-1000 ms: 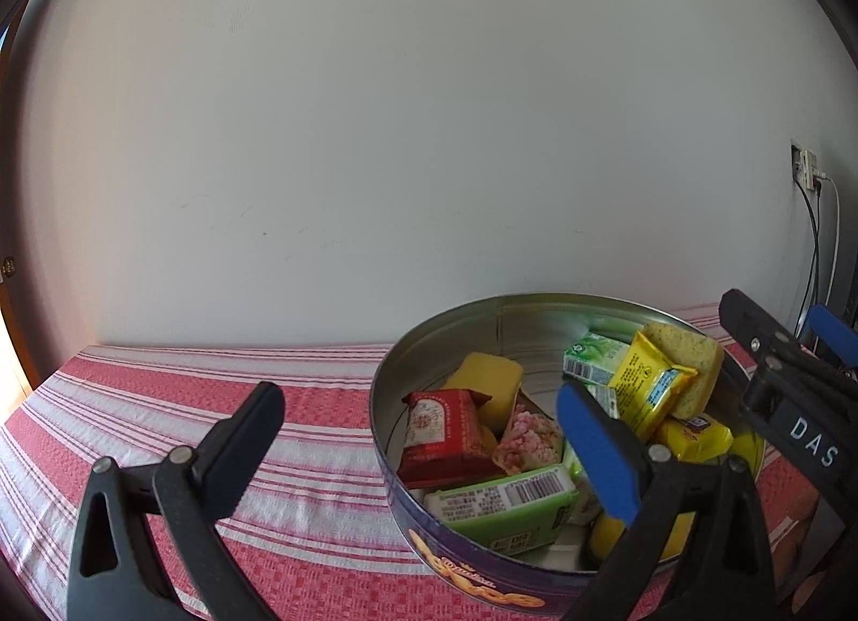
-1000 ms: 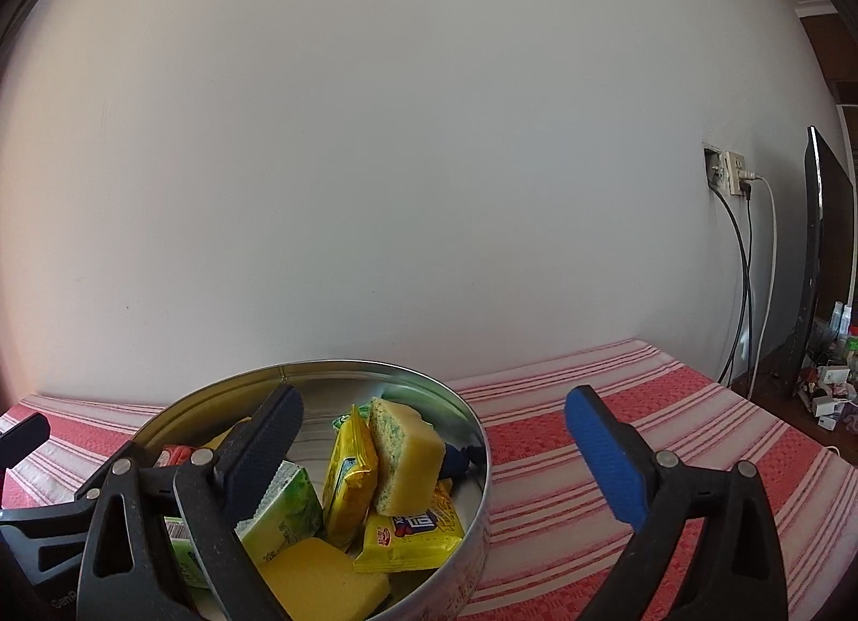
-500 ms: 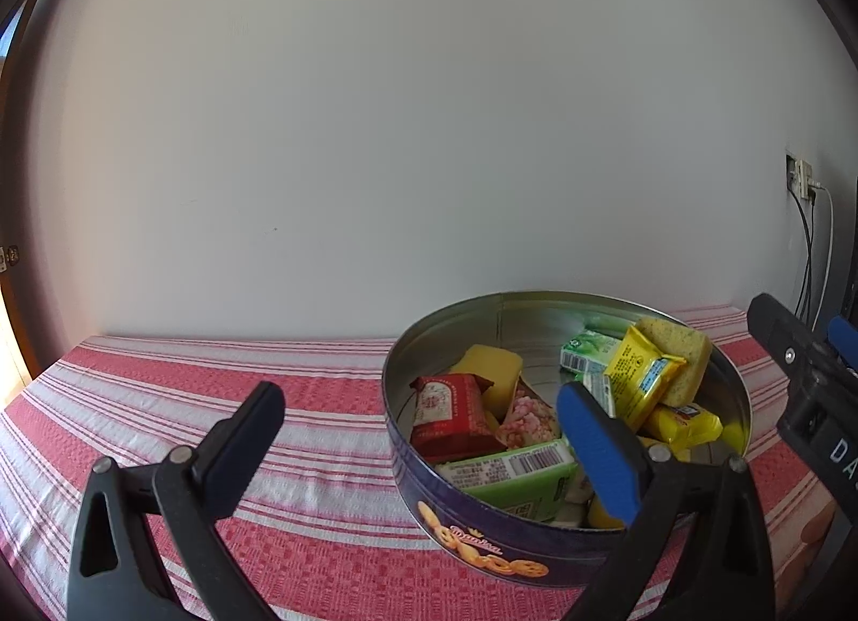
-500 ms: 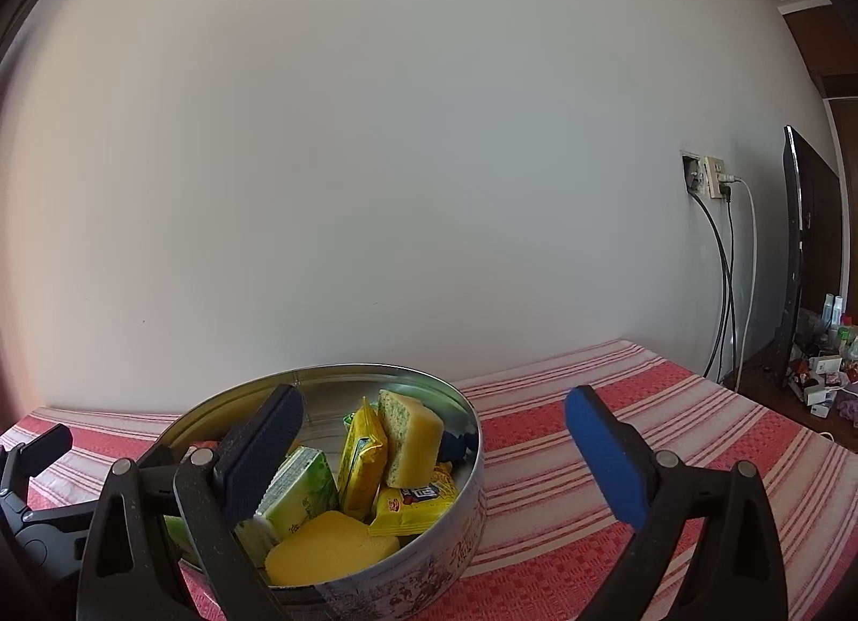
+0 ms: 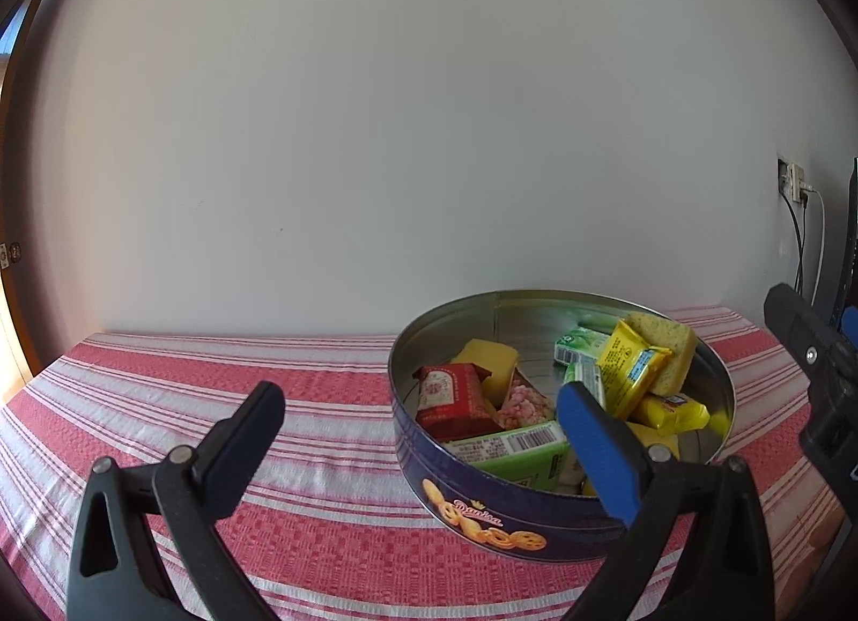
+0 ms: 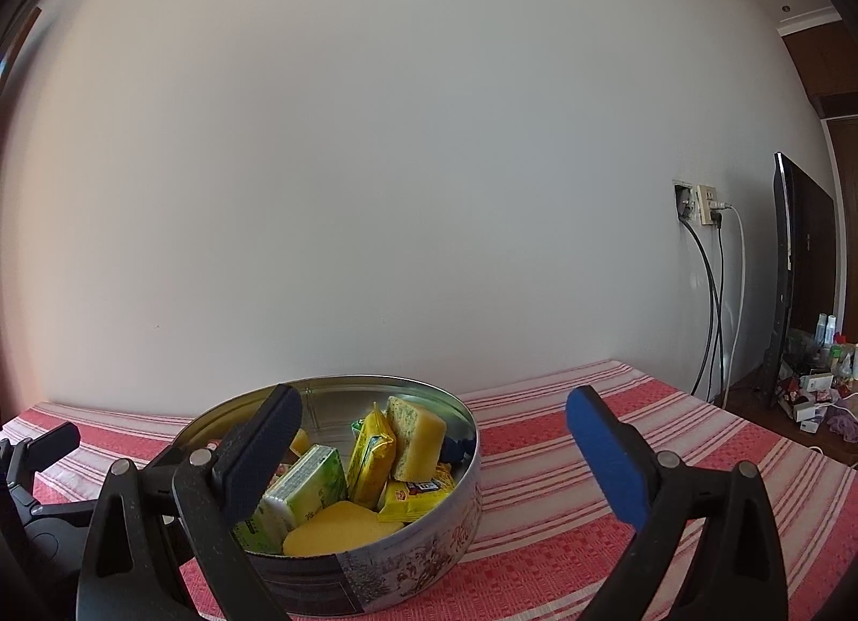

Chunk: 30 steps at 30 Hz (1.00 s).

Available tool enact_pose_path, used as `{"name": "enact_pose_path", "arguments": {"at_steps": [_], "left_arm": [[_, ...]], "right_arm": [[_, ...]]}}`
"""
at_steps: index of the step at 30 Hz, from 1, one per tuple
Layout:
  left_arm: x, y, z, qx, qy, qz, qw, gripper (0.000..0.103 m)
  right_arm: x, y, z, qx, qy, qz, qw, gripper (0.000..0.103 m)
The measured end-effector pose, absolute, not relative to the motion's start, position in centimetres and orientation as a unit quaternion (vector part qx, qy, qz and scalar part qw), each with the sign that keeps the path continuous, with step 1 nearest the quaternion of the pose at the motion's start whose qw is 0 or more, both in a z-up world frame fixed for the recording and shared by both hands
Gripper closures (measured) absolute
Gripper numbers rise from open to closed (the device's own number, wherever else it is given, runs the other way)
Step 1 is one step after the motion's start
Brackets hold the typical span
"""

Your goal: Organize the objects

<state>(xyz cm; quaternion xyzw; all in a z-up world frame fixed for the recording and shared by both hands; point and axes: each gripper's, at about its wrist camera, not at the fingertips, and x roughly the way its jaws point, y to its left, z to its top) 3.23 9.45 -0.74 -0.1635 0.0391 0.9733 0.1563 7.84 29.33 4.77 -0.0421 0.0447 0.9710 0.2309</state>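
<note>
While both grippers gape empty, cookie tin (image 5: 482, 508) w/ snacks, striped cloth (image 5: 322, 379).

My left gripper (image 5: 418, 438) is spread wide, holding nothing, above the striped tablecloth (image 5: 268, 379). The round tin (image 5: 482, 508) holds snack packets and sponges. At frame right, apparently the right gripper (image 5: 820, 369), partly cropped.
</note>
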Motion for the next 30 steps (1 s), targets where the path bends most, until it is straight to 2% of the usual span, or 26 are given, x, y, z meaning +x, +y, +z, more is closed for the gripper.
{"name": "enact_pose_path", "arguments": {"at_steps": [7, 30], "left_arm": [[3.7, 9.5, -0.7, -0.158, 0.045, 0.974, 0.158, 0.0], [4.1, 8.7, -0.8, -0.158, 0.034, 0.974, 0.16, 0.0]], "right_arm": [[9.0, 28.3, 5.0, -0.014, 0.023, 0.971, 0.237, 0.001], [8.7, 27.7, 4.9, -0.017, 0.014, 0.972, 0.234, 0.001]]}}
